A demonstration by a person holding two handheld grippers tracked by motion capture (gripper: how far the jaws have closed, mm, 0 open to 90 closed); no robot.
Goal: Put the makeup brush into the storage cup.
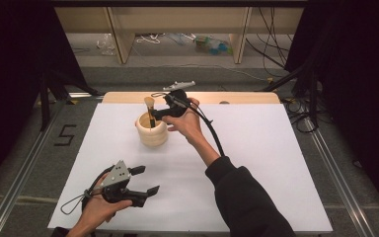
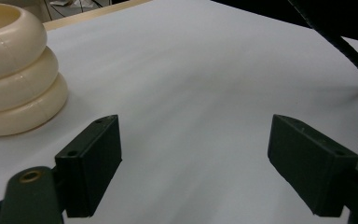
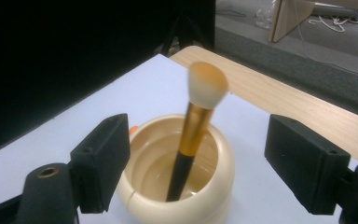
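Open right gripper [image 3: 196, 161] around brush [image 3: 195, 128] in holder [image 3: 179, 186]

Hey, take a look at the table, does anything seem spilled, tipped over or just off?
Nothing stands out. The cream ribbed holder stands upright on the white sheet, and the makeup brush leans inside it, bristles up. Both tongs, left and right, are open and hold nothing.

- left gripper [image 1: 144, 179]: held low at the near left, jaws spread wide, nothing between them, pointing right
- left hand [image 1: 100, 207]: wrapped around its body from below
- right gripper [image 1: 154, 115]: arm stretched far forward, jaws apart, pointing left
- right hand [image 1: 187, 123]: grips it, dark sleeve on forearm
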